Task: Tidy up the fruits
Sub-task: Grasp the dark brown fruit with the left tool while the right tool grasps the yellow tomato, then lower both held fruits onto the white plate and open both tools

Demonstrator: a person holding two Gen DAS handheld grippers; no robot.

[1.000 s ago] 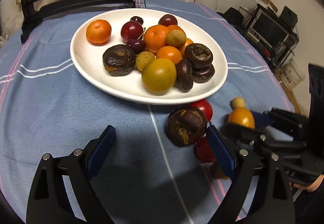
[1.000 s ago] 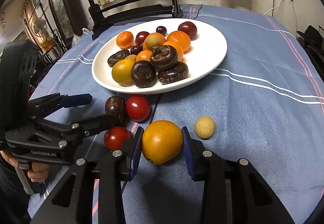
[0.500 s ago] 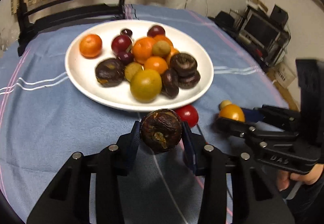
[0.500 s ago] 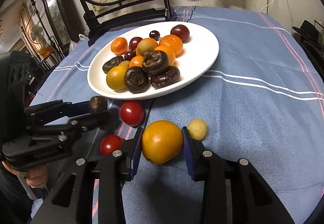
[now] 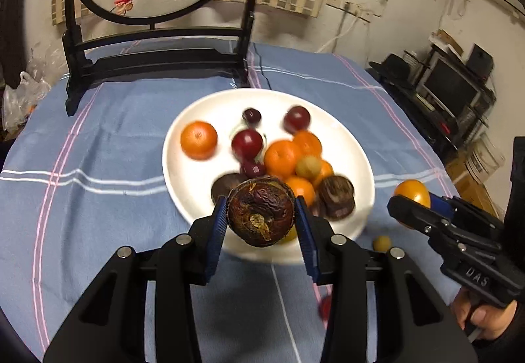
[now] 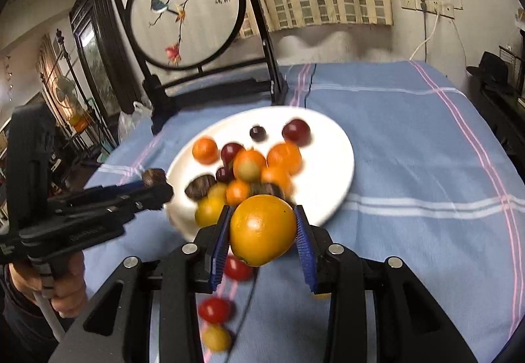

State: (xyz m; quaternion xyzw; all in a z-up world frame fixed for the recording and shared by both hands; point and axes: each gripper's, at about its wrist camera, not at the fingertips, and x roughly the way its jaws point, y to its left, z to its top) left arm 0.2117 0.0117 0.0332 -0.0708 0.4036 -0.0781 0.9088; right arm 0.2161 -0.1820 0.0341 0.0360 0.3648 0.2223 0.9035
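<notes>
My left gripper is shut on a dark wrinkled brown fruit and holds it above the near rim of the white plate. My right gripper is shut on a large orange-yellow fruit, lifted above the table in front of the plate. The plate holds several oranges, dark red plums and brown fruits. Two red tomatoes and a small yellow fruit lie on the cloth below the right gripper. Each gripper shows in the other's view.
A blue striped tablecloth covers the round table. A black framed round screen stands at the table's far edge behind the plate. A small yellow fruit lies on the cloth right of the plate. Shelves with electronics stand at the right.
Both grippers have risen from the cloth with their fruits and moved toward the plate. The left gripper closed on the brown fruit about a second ago.
</notes>
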